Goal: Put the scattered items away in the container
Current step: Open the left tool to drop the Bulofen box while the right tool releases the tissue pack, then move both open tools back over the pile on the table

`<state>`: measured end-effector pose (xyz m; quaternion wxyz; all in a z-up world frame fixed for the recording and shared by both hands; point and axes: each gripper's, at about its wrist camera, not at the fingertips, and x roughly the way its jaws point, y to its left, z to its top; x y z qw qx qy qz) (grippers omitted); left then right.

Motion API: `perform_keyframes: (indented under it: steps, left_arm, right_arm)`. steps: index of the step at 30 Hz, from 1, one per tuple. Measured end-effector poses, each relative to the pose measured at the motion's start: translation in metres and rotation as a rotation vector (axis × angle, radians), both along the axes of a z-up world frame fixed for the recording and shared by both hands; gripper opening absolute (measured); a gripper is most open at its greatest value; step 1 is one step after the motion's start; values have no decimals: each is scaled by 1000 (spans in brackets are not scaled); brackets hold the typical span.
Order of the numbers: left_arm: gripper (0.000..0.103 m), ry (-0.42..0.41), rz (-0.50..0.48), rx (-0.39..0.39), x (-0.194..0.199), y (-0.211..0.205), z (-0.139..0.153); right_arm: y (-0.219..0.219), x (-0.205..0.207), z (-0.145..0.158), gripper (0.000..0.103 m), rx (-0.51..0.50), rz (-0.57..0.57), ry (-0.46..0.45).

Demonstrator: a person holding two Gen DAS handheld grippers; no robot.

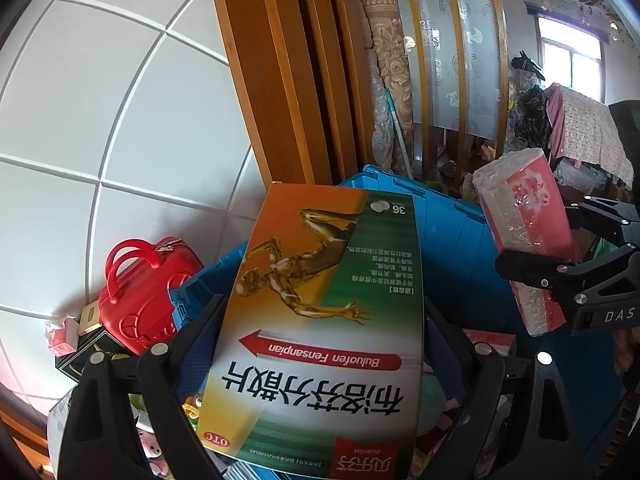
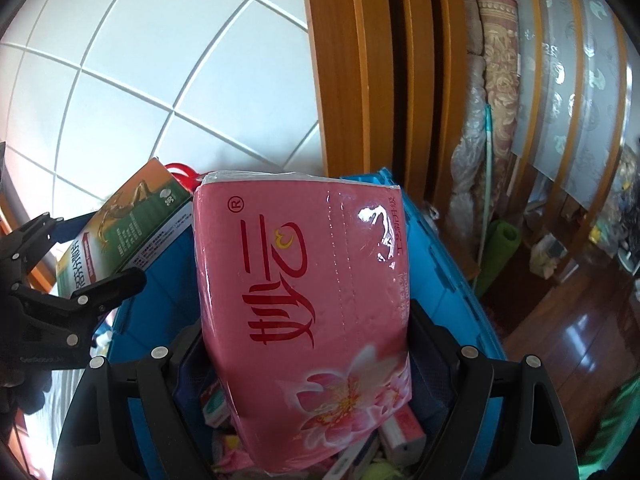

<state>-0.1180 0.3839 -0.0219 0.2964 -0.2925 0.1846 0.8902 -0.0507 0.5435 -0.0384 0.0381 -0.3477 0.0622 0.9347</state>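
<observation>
My left gripper (image 1: 320, 344) is filled by the medicine box (image 1: 320, 320), my right gripper (image 2: 308, 344) by the pink tissue pack (image 2: 304, 312). Below both, the blue bin (image 2: 432, 280) is cluttered with small items. A red case (image 1: 148, 292) crowds my left; tiled wall (image 1: 100, 100) and wooden frame (image 1: 280, 80) block ahead.

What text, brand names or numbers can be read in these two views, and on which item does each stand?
"Buluofen Fensanpian": medicine box, red arrow band, held by the left gripper.
"OTC": same box, red oval.
"36": same box, green corner.
"Beilefen": same box, red patch.
"DAS": right gripper, letters cut off at the frame edge.
"®": pink tissue pack, beside large red Chinese characters.
Small print on both: too small to read.
</observation>
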Motion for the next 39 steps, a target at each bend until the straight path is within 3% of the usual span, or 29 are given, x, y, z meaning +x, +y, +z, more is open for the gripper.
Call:
perform_keyframes:
  steps: [2, 4, 6, 20, 28, 39]
  left_arm:
    - [91, -9, -4, -2, -7, 3, 0]
    - [94, -30, 7, -6, -15, 5, 0]
    - [103, -36, 38, -4, -20, 3, 1]
    - [103, -57, 148, 32, -15, -49, -4]
    - [103, -29, 226, 48, 16, -98, 5]
    - [103, -33, 362, 56, 51, -206, 2]
  right_arm:
    - [2, -10, 2, 89, 6, 1, 8]
    - [2, -19, 4, 103, 24, -2, 13]
    - [2, -23, 9, 103, 43, -11, 28]
    - [-6, 1, 17, 103, -11, 8, 38]
    - [-57, 25, 34, 103, -48, 111, 74]
    - [-154, 44, 44, 103, -55, 262, 83]
